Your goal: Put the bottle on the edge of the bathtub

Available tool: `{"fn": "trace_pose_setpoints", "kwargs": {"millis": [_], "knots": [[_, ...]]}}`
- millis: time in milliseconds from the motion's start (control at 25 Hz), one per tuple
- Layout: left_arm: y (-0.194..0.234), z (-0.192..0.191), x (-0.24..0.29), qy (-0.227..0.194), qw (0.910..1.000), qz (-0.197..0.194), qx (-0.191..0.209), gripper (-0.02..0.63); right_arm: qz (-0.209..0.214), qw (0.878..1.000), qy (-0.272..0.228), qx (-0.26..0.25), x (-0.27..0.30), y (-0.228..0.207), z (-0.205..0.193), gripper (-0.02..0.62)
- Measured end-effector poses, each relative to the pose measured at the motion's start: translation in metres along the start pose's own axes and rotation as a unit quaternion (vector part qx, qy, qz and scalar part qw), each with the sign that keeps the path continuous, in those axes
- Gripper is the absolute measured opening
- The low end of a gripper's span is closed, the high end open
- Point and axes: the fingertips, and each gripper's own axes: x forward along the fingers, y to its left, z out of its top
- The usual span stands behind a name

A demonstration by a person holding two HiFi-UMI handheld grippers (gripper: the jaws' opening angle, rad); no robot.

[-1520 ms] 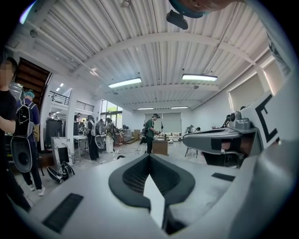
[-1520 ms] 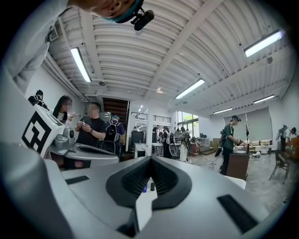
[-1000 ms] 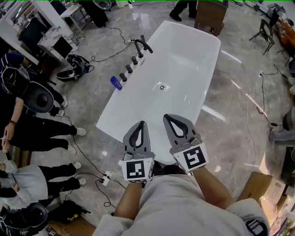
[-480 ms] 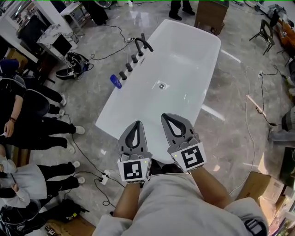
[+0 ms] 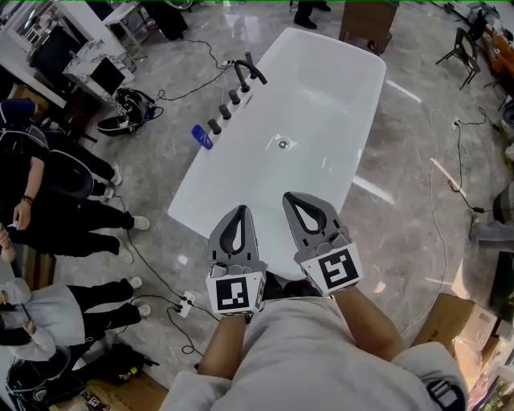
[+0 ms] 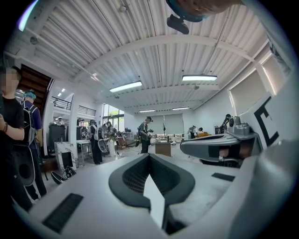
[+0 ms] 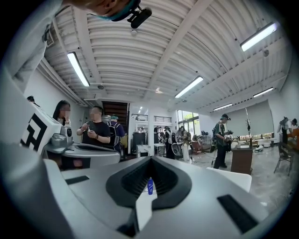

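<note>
A small blue bottle [image 5: 201,136] stands on the left rim of the white bathtub [image 5: 321,120], in line with the dark knobs [image 5: 225,112] and faucet [image 5: 247,74]. My left gripper [image 5: 240,211] and right gripper [image 5: 291,197] hover side by side over the tub's near end, far from the bottle. Both are shut with nothing held. In the right gripper view, the bottle [image 7: 150,186] shows upright through the loop of the right gripper [image 7: 150,158]. In the left gripper view, the left gripper [image 6: 149,156] faces the room and the bottle is not seen.
Several people [image 5: 48,209] stand along the left on the grey marble floor. Cables and a power strip [image 5: 186,305] lie near the tub's near left corner. A cardboard box [image 5: 462,333] sits at the lower right, and a wooden cabinet [image 5: 368,20] stands beyond the tub.
Both grippers have kept their places and stayed shut. The people at the left have shifted a little.
</note>
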Motion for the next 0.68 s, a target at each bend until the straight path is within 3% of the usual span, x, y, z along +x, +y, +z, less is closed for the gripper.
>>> {"fn": "trace_pose_setpoints", "kwargs": {"millis": [680], "knots": [[0.0013,0.0006,-0.0015,0.002,1.0,-0.002,0.0,0.011,0.004,1.0,-0.005,0.002,0.0025,0.0046,0.0027,0.006]]}}
